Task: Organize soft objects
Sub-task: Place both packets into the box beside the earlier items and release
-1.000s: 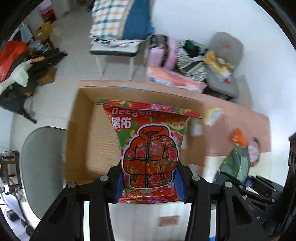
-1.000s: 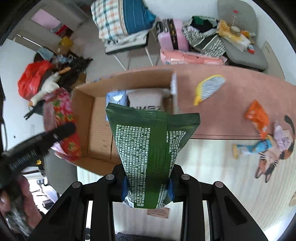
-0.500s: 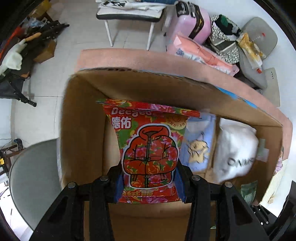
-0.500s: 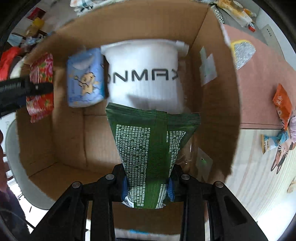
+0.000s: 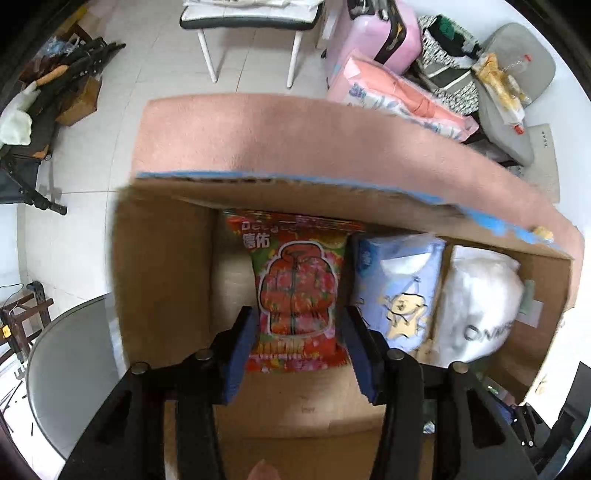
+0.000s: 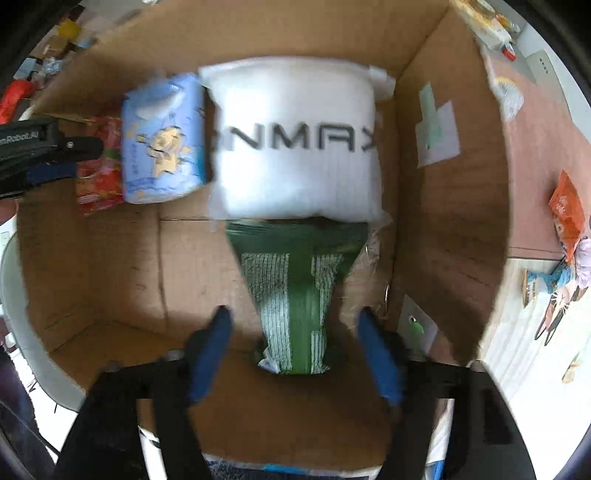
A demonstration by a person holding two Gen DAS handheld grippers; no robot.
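A red flowered pack (image 5: 297,295) lies in the cardboard box (image 5: 162,280), against its far wall. My left gripper (image 5: 299,354) is open, its blue pads spread on either side of the pack. Beside it lie a light blue pack (image 5: 400,295) and a white ONMAX bag (image 5: 480,302). In the right wrist view a green pack (image 6: 295,291) lies on the box floor (image 6: 184,258) below the white bag (image 6: 299,140). My right gripper (image 6: 295,354) is open around its near end. The left gripper (image 6: 44,147) also shows at the left.
The box sits on a pink tabletop (image 5: 295,140). Outside it on the right lie an orange packet (image 6: 565,206) and a small cat-print item (image 6: 561,295). A grey chair (image 5: 70,373) stands at the left. Chairs, a pink suitcase (image 5: 373,33) and bags are beyond.
Both grippers opened and let go of their packs. The red pack now rests at the box's far wall; the green pack lies on the box floor below the white bag.
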